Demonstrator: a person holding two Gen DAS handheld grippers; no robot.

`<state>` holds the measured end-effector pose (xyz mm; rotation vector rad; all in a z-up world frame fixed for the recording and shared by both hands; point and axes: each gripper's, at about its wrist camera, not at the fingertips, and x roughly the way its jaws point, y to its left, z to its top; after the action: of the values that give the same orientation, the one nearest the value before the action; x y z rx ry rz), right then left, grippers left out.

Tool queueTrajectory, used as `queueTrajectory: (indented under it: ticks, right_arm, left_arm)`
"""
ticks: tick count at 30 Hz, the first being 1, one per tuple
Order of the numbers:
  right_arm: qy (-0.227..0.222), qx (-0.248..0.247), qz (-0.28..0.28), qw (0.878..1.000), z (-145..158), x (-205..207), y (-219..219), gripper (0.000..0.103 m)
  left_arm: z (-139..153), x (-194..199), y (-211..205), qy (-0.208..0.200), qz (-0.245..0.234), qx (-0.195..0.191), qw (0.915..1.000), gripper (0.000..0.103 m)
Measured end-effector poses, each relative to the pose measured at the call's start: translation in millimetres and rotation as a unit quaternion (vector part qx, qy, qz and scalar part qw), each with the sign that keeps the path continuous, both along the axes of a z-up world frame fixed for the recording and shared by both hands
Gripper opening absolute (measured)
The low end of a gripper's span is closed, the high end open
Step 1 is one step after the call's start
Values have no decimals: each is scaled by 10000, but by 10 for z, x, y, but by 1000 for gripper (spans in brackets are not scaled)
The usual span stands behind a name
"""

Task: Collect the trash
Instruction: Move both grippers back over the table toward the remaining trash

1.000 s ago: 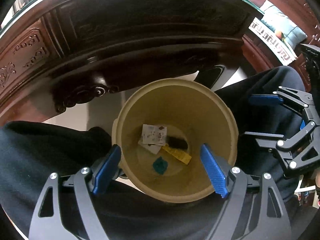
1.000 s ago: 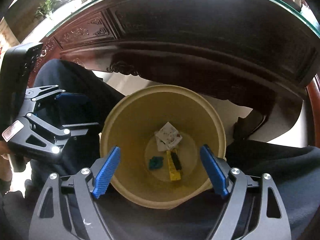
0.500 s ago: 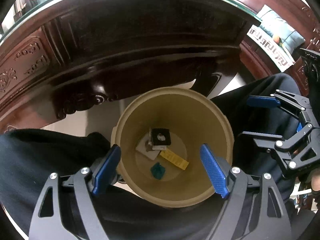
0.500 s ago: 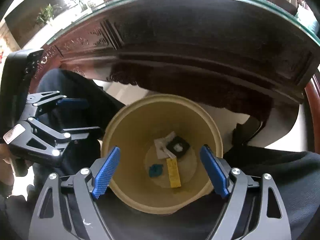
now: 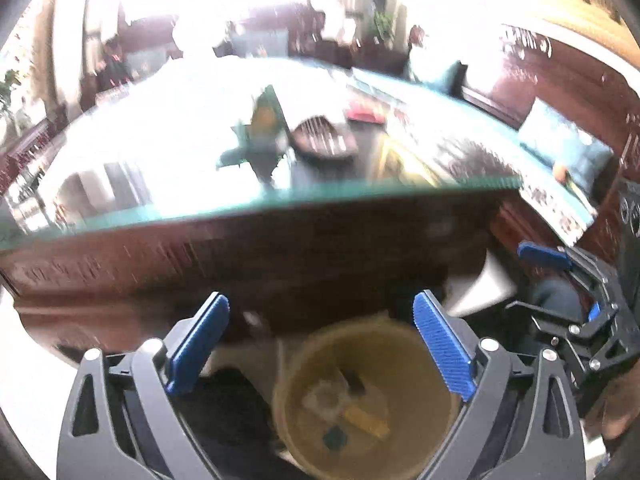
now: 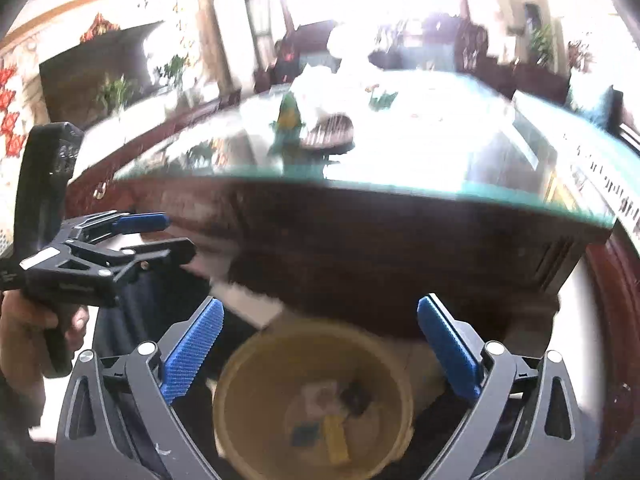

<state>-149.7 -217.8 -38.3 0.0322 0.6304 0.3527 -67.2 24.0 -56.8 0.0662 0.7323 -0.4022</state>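
A yellow bin [image 5: 420,380] [image 6: 256,392] stands on the floor below both grippers. In it lie a white paper [image 5: 324,400], a yellow scrap [image 5: 366,420], a teal scrap [image 5: 335,436] and a dark piece [image 6: 356,396]. My left gripper [image 5: 320,308] [image 6: 168,236] hangs above the bin, its jaws opening with nothing between them. My right gripper [image 6: 320,308] [image 5: 528,280] does the same beside it. On the glass tabletop [image 5: 280,196] [image 6: 440,192] ahead lies a crumpled green and yellow wrapper [image 5: 264,128] [image 6: 290,120]. Both views are blurred.
A dark slatted dish [image 5: 324,140] [image 6: 330,130] sits right of the wrapper, a red item [image 5: 364,114] behind it. The table's dark carved wooden side overhangs the bin. Dark trouser legs flank the bin. A hand [image 6: 24,320] grips the left handle.
Both grippers have risen and tilted up, so the tabletop has come into view and the bin has slid to the bottom. Both pairs of jaws stand wider apart.
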Motion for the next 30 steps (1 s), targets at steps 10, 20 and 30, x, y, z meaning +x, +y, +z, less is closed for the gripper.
queueTrajectory:
  ticks: [10, 20, 30]
  right_arm:
    - [-1279, 247, -219, 9912, 562, 266, 54, 95]
    - [-1104, 197, -524, 9923, 462, 671, 0, 95]
    - [-795, 516, -427, 9946, 376, 1043, -66, 95]
  left_arm:
    - [492, 313, -43, -622, 474, -422, 9960, 99]
    - [456, 837, -124, -484, 694, -557, 9949, 99]
    - [308, 1556, -265, -606, 1513, 107, 9866, 99]
